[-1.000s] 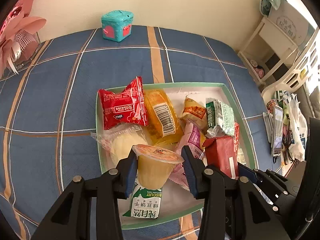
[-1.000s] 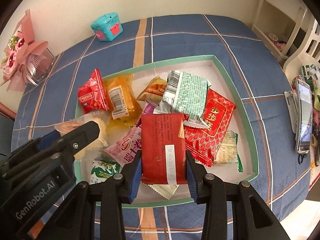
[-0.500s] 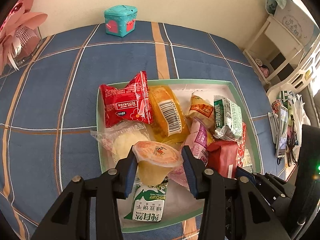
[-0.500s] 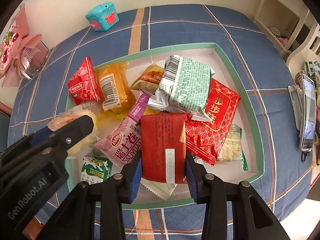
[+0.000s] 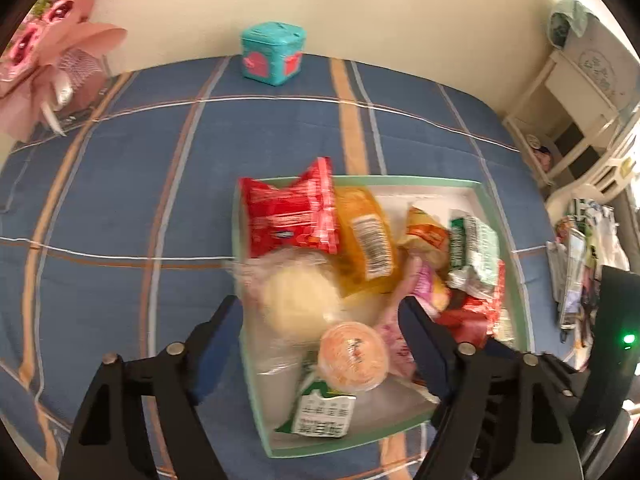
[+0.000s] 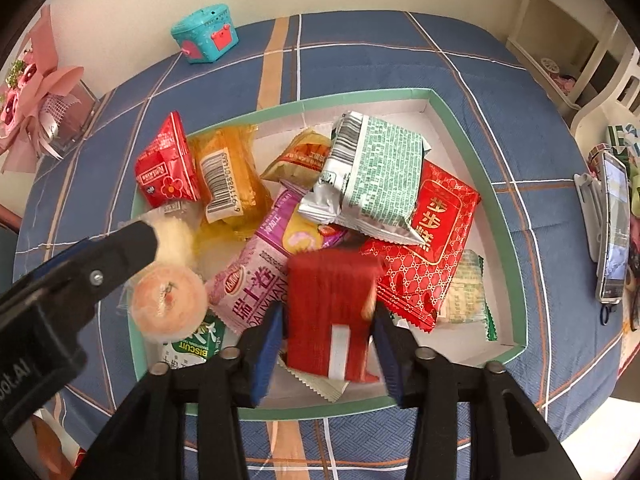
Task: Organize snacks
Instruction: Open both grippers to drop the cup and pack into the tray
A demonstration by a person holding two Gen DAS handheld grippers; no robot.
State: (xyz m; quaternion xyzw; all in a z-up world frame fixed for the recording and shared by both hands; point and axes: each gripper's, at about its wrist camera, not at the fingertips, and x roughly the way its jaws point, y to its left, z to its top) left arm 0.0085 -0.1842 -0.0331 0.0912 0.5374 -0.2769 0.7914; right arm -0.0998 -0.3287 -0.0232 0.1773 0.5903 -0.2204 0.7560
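A green-rimmed white tray (image 6: 460, 128) holds several snack packets. My left gripper (image 5: 320, 316) is open above the tray's near left corner. The orange-lidded jelly cup (image 5: 354, 356) lies free in the tray below it, on a green biscuit packet (image 5: 322, 412); the cup also shows in the right wrist view (image 6: 170, 306). My right gripper (image 6: 330, 320) has its jaws slightly parted around a dark red packet (image 6: 332, 308), which looks blurred between the pads. Nearby lie a silver-green packet (image 6: 372, 176) and a red gold-patterned packet (image 6: 428, 248).
The tray sits on a blue plaid tablecloth (image 5: 120, 208). A teal box (image 5: 273, 53) stands at the far edge, a pink bouquet (image 5: 48, 60) at far left. A phone on a stand (image 6: 610, 232) and clutter lie to the right.
My left gripper opened and let go of the jelly cup, which dropped onto the biscuit packet. My right jaws widened and the dark red packet is blurred, slipping down.
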